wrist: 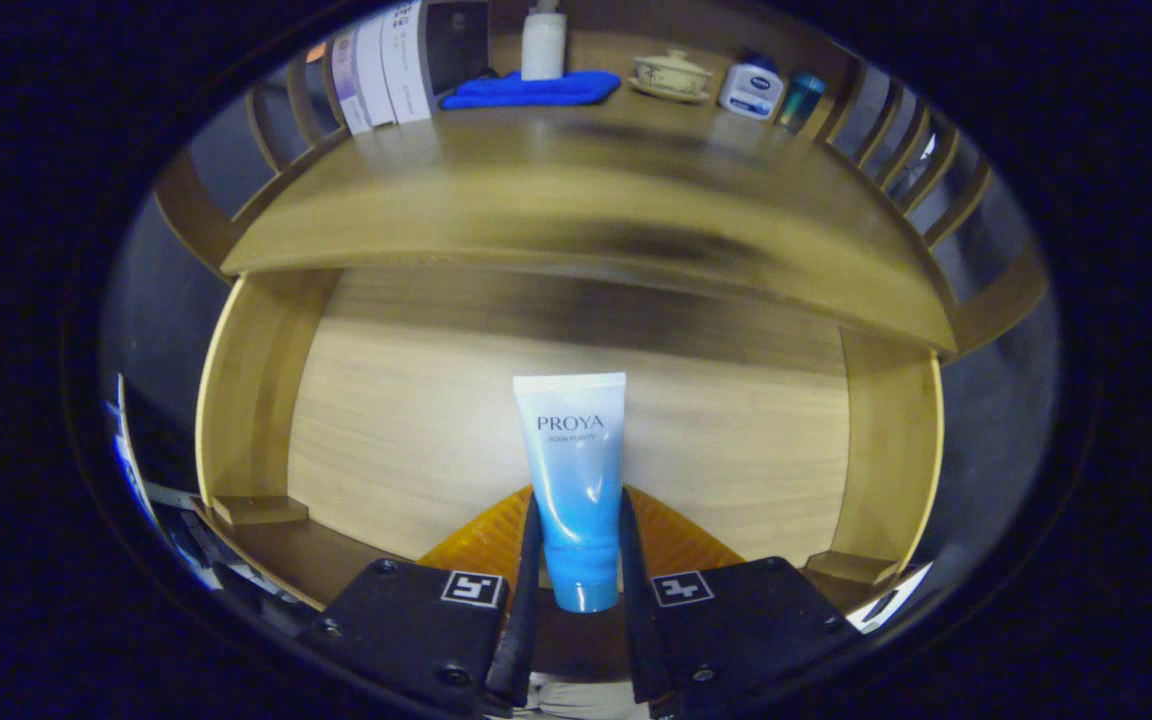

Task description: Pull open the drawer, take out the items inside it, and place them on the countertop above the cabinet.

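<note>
The jaws of the gripper (576,560) are clenched on a blue-and-white tube (573,480), one finger pressed against each side of its lower, cap end, so it stands upright between them with its flat crimped end pointing up. Gripping it low by the sides probably leaves the tube steady for carrying and easy to stand or lay down. Just behind the fingers an orange ribbed item (671,540) shows on both sides of the tube; what it is cannot be told. Beyond lies the open drawer (266,400), its pale wooden floor bare and its side walls framing the tube. Above it runs the front edge of the tabletop (576,200). Along its far edge stand a blue cloth (531,90), a white bottle (543,42), a lidded ceramic cup (672,74) and a small jar (751,88), leaving the near part free for setting the tube down.
</note>
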Demonstrator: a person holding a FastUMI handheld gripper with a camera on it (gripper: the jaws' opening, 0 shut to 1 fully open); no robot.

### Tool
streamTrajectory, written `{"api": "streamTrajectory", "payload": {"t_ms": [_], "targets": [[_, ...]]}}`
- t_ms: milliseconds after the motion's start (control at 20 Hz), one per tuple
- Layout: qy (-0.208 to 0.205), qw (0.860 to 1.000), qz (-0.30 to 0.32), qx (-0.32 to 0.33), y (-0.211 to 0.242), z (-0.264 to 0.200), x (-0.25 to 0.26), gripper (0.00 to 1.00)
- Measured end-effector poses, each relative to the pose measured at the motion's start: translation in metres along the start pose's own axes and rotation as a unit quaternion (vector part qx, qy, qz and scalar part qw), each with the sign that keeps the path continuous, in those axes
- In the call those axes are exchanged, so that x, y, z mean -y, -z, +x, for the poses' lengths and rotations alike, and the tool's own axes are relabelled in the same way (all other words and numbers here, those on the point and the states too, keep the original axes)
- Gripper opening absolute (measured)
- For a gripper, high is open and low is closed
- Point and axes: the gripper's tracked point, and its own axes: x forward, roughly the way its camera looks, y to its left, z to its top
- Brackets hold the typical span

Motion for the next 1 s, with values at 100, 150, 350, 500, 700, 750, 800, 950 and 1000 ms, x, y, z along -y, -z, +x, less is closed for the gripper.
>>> {"api": "streamTrajectory", "payload": {"t_ms": [100, 150, 350, 500, 700, 750, 800, 950, 1000], "targets": [[-0.004, 1.0, 0.004, 0.019, -0.007, -0.013, 0.0, 0.4], [-0.003, 1.0, 0.006, 0.024, -0.01, -0.016, 0.001, 0.4], [-0.012, 0.999, 0.007, 0.048, -0.025, -0.034, -0.004, 0.41], [-0.008, 0.997, 0.007, 0.074, -0.046, -0.048, -0.006, 0.41], [-0.017, 0.995, 0.012, 0.097, -0.078, -0.06, -0.013, 0.4], [-0.015, 0.994, 0.016, 0.103, -0.087, -0.061, -0.013, 0.4], [-0.01, 0.994, 0.018, 0.11, -0.098, -0.062, -0.013, 0.4], [0.002, 0.992, 0.027, 0.124, -0.127, -0.061, -0.012, 0.4], [0.009, 0.991, 0.033, 0.132, -0.137, -0.054, -0.011, 0.4]]}}
